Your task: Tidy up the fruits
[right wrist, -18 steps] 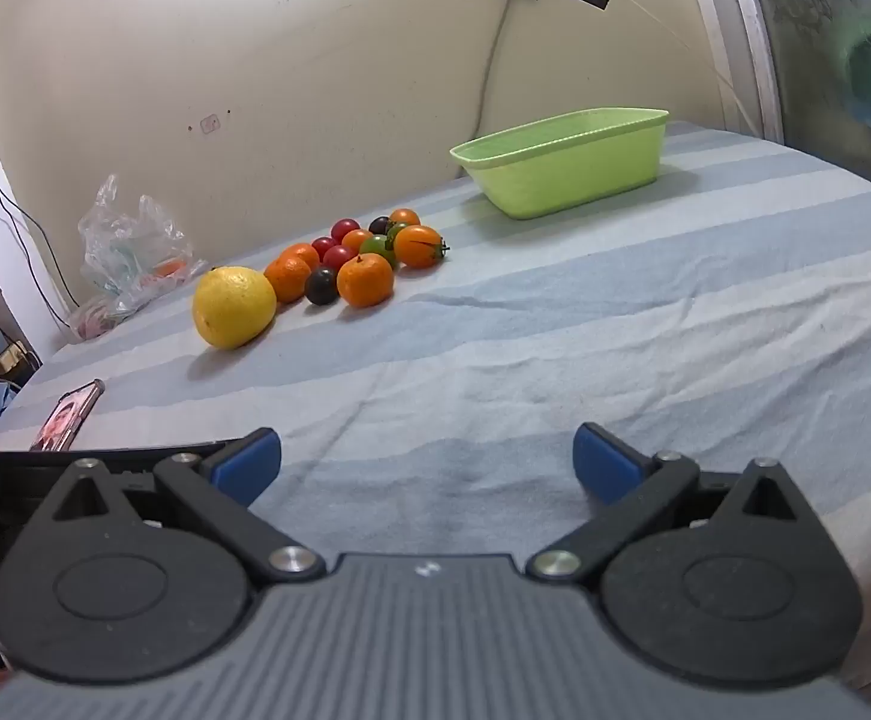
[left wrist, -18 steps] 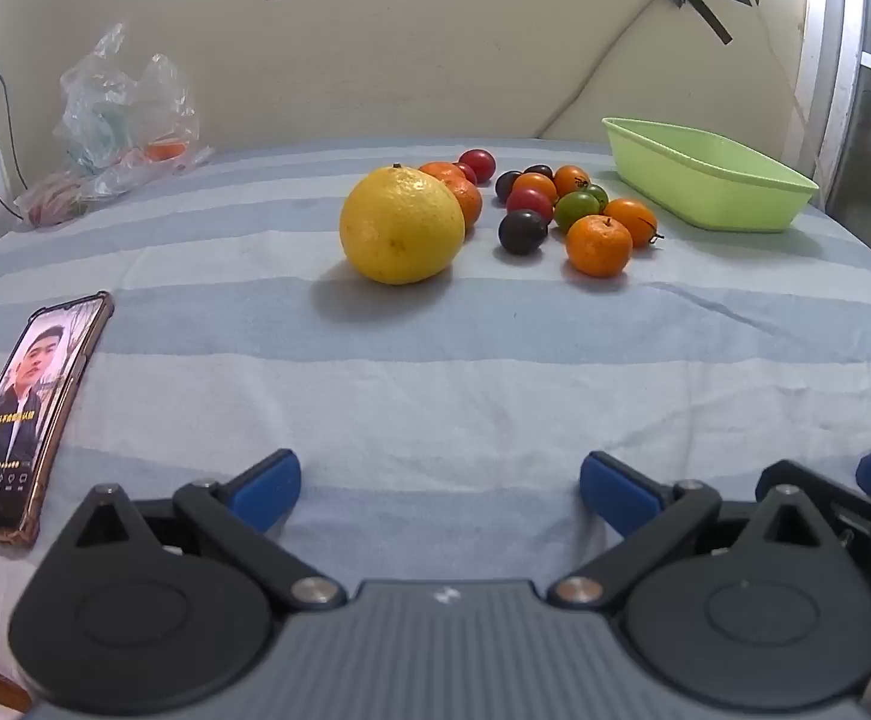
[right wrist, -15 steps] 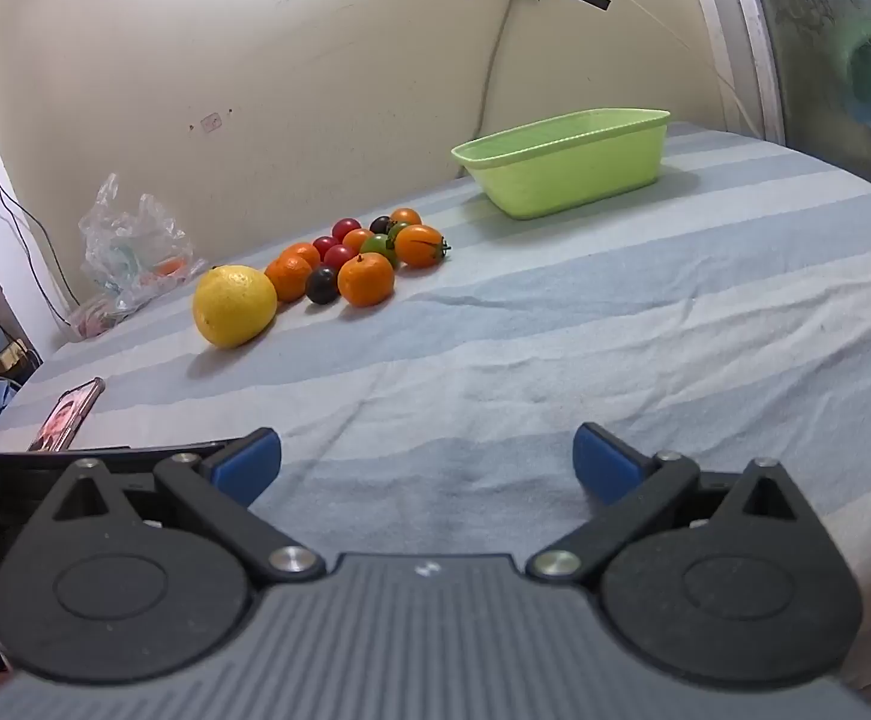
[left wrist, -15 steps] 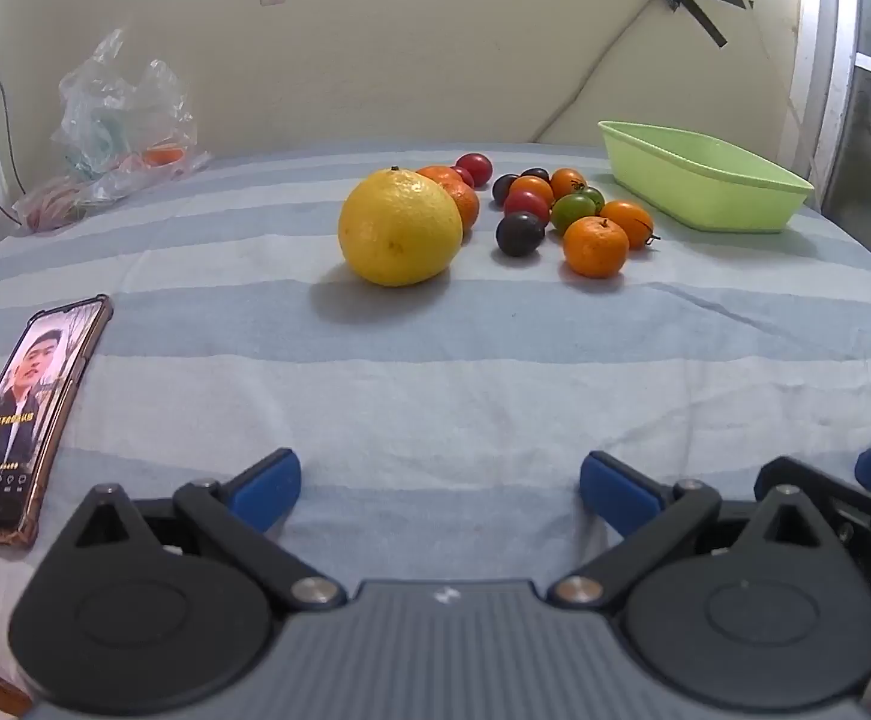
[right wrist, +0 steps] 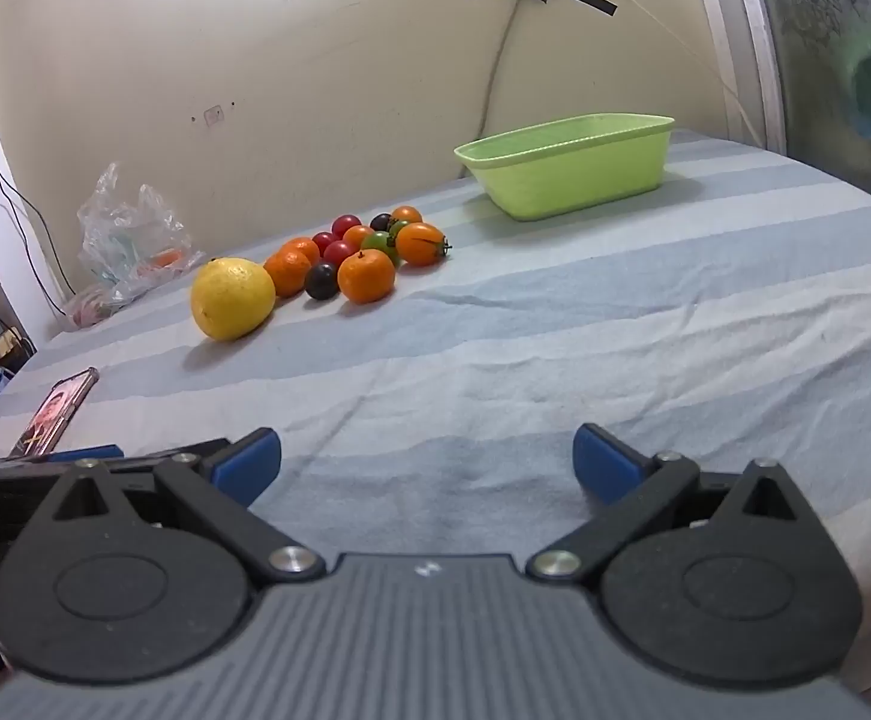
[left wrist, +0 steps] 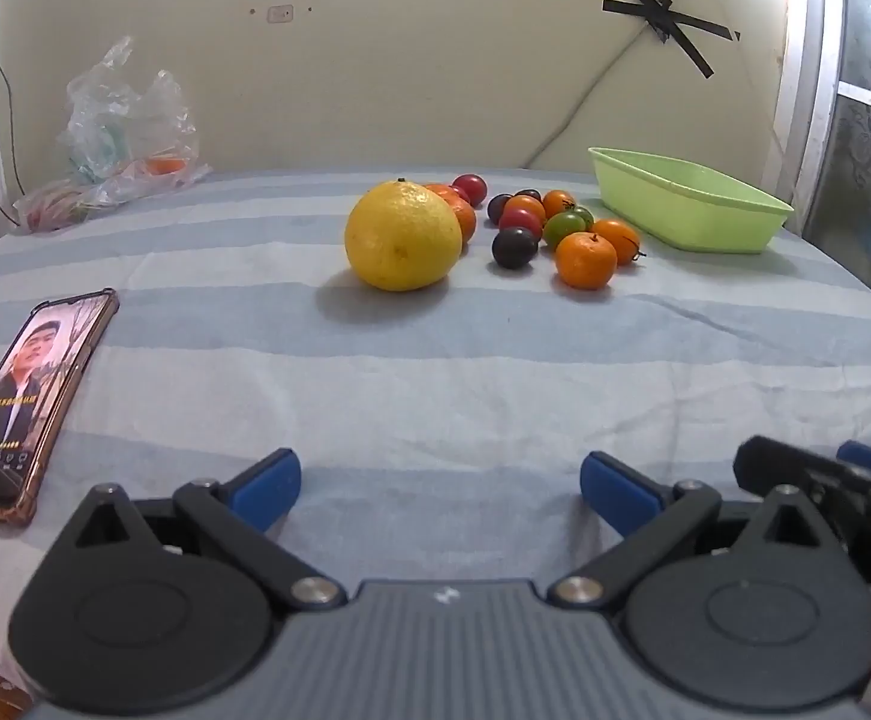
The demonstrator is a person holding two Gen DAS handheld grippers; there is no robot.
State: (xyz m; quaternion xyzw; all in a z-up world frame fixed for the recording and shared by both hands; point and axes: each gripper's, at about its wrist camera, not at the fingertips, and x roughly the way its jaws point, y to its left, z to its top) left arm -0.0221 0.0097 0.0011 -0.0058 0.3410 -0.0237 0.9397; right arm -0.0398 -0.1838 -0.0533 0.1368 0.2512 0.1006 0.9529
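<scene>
Left tool (left wrist: 440,483) stands wide open over the striped cloth (left wrist: 435,384), its blue pads far apart with nothing between them. Ahead, a big yellow citrus fruit (left wrist: 402,235) with dimpled skin sits near the middle of the cloth, and just to its right is a cluster of small fruit: glossy orange tangerines (left wrist: 585,260), a dark round plum (left wrist: 514,247), red (left wrist: 470,187) and green (left wrist: 562,229) tomatoes. A light green plastic tub (left wrist: 690,207), smooth and rectangular, stands empty to the right of the cluster. A phone (left wrist: 21,393) in a brownish case lies face up at the left edge; yellow writing on its screen is too small to read. A crumpled clear plastic bag (left wrist: 117,150) sits by the wall. Black tape (left wrist: 669,24) crosses on the wall.

Right tool (right wrist: 426,465) is likewise fully spread and holds nothing, hovering above wrinkled blue and pale striped fabric. From here the yellow fruit (right wrist: 231,298) lies left of the small fruit (right wrist: 366,276), the tub (right wrist: 567,165) farther back to the right, well apart from both tools
</scene>
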